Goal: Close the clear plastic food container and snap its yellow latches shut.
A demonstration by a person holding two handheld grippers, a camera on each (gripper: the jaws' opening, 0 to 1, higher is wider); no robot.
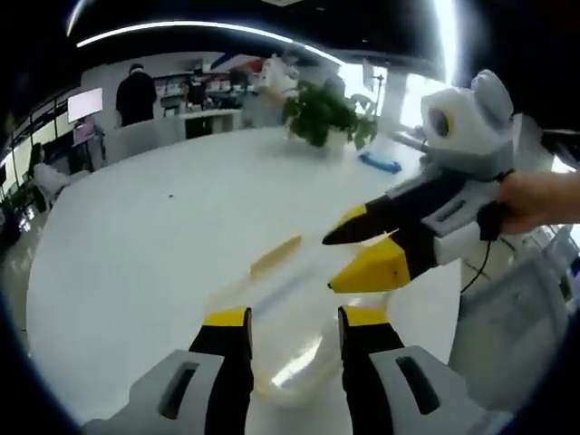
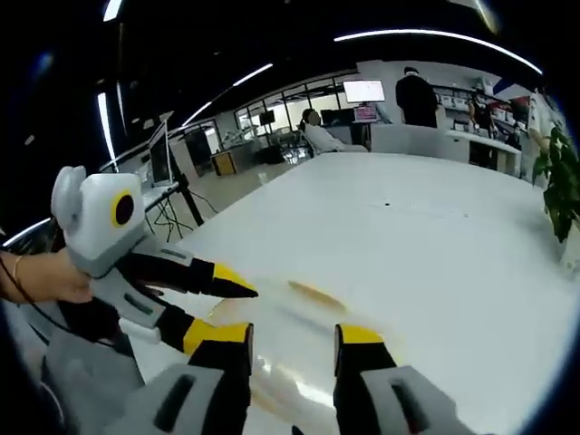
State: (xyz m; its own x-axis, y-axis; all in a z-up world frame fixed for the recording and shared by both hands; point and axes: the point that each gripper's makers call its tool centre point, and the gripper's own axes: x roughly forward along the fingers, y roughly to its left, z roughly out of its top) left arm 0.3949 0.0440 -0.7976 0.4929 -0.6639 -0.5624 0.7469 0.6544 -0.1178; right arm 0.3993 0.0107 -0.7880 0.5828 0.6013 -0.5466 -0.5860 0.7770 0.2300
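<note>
The clear container (image 1: 290, 326) lay on the white bench (image 1: 136, 254), right under both sets of tongs. The left tongs (image 1: 294, 317) hung spread and empty above it; the right tongs (image 1: 349, 258) also gaped, gripping nothing. Likely light, slick and flexible, so best pressed at the rim beside a yellow latch (image 1: 276, 256).

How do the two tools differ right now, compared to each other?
The left tool sits right over the clear container, jaws straddling its near end; the right tool hangs off to the side above it. The left tool's jaws stand parallel, while the right tool's jaws spread in a wedge. Both are open, empty, black with yellow tips.
</note>
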